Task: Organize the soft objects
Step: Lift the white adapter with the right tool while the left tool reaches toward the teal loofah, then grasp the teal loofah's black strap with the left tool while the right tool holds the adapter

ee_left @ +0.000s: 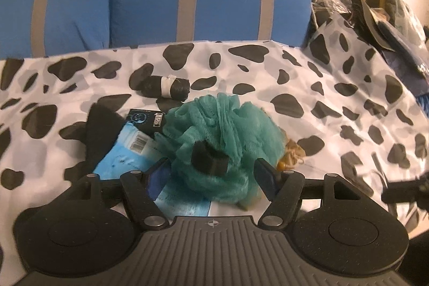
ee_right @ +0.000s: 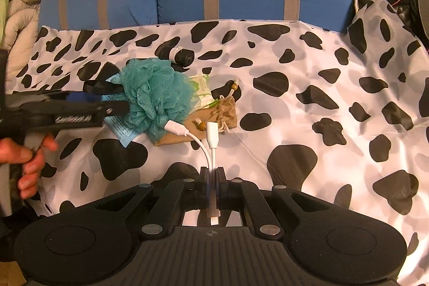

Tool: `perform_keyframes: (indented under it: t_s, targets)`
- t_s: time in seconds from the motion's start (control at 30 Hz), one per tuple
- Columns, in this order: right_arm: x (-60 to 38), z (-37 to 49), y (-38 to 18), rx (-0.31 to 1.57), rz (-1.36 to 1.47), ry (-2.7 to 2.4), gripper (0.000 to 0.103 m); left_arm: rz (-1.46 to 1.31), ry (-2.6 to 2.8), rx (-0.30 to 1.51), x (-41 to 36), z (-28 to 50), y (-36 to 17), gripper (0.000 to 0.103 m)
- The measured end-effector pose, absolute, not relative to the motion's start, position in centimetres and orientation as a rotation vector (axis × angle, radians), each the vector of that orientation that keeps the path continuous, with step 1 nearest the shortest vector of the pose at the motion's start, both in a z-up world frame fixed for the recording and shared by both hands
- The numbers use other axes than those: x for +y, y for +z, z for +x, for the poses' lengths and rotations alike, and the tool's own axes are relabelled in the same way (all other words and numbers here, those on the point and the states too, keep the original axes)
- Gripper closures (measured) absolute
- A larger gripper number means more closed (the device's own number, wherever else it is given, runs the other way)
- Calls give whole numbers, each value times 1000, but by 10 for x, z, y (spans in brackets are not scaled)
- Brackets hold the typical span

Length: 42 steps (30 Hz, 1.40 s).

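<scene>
On cow-print sheet (ee_right: 308, 103), teal mesh pouf (ee_left: 214, 136) sits between your left gripper (ee_left: 210, 170) fingers, spread wide, contact unclear. Right gripper (ee_right: 213, 173) pinches white cable (ee_right: 211, 149). Step: pouf pickup. Next: close left jaws gently, lift clear of blue packet (ee_left: 126, 152).

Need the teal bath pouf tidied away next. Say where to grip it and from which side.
Grip the teal bath pouf across its bunched middle, coming from the front and above as the left gripper does: its open jaws already straddle the mesh ball, which squashes anywhere.
</scene>
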State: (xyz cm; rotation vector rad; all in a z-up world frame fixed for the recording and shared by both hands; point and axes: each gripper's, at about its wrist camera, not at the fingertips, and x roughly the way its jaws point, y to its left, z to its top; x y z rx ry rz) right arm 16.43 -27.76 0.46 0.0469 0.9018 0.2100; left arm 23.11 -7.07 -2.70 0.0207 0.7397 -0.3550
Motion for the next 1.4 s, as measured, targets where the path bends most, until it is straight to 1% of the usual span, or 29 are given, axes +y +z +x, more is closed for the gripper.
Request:
perform_keyframes:
  t_s: [0.03,0.07,0.17,0.33,0.5,0.53,0.57,0.63,0.67,0.7,0.77,0.9,0.97,1.17,1.4]
  targets:
    - [-278,165,4,903,49,212,97,9,-355,743,-71,234,-28,32]
    - [-278,165,4,904,51,215,97,-7,-357,746,-72,238,-29,27]
    - [-279,166,4,908,55,221,97,-89,-375,758,-70,248,-32,21]
    - [-279,168,5,909,56,231,97,-210,-375,785,-67,263,-38,17]
    - [-278,168,6,909,53,245,97,-317,-350,795,-60,272,-43,18]
    - [-278,168,6,910,53,246,97,-334,-346,793,-58,273,-43,22]
    - [-278,168,6,911,54,246,97,-348,-343,791,-57,273,-43,37]
    - [-279,168,6,912,54,244,97,-341,-337,803,-56,273,-42,60]
    - [-279,168,6,911,56,243,97,-338,-339,806,-56,272,-41,67]
    - [-280,168,6,912,57,242,97,-342,-343,807,-55,272,-41,71]
    - [-280,168,6,912,57,242,97,-336,-351,806,-55,269,-39,82]
    - [-279,167,6,909,53,244,97,-292,-370,783,-57,263,-32,93]
    - [-279,167,6,908,54,241,97,-272,-382,769,-58,259,-28,96]
    - [-279,167,6,902,49,231,97,-201,-415,713,-64,244,-12,99]
    - [-279,166,8,892,49,219,97,-136,-457,650,-66,218,9,99]
